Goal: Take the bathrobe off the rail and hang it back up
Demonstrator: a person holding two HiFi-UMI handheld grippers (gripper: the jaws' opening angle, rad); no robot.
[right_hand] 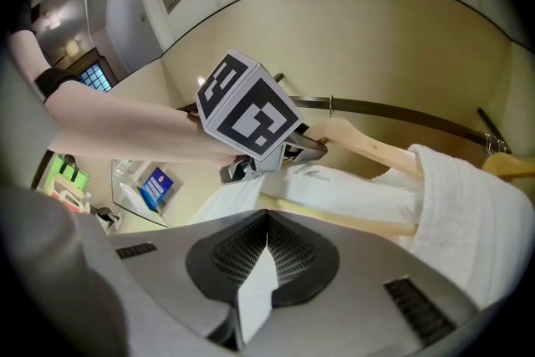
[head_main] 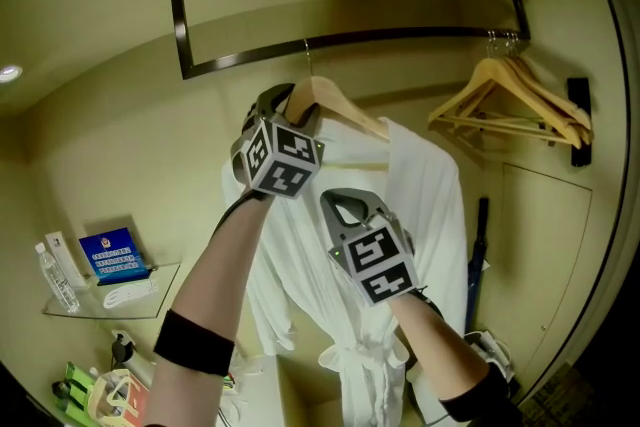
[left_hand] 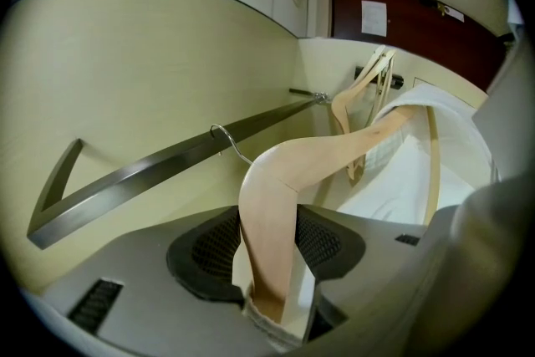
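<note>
Overhead, in the head view, a white bathrobe (head_main: 420, 205) hangs on a wooden hanger (head_main: 340, 105) whose hook (head_main: 307, 55) reaches up to the dark metal rail (head_main: 400, 37) of a cream-walled closet. The left gripper (head_main: 292, 107) is raised to the hanger's left shoulder. The right gripper (head_main: 352, 203) sits lower, against the front of the robe. Spare hangers (head_main: 520, 100) hang at the rail's right end. A glass shelf (head_main: 60, 310) at lower left carries a blue card (head_main: 112, 253).

In the left gripper view, the left gripper (left_hand: 267, 251) has its jaws held wide but clamped on the hanger's pale wooden arm (left_hand: 276, 180), both pads pressing its sides. A bit of white cloth shows below the wood. The wire hook (left_hand: 226, 136) sits against the rail (left_hand: 167, 163). The robe (left_hand: 418, 171) drapes over the hanger's far arm, and a dark red door (left_hand: 418, 21) stands beyond.

In the right gripper view, the right gripper (right_hand: 266, 251) has its jaws pressed together, pinching a thin fold of white fabric (right_hand: 257, 297) that appears to be the robe's. Ahead, the left gripper's marker cube (right_hand: 247, 106) and the person's forearm (right_hand: 117, 125) are at the hanger (right_hand: 368, 148), just under the rail (right_hand: 401, 111), with the robe (right_hand: 468, 213) bunched at right.
</note>
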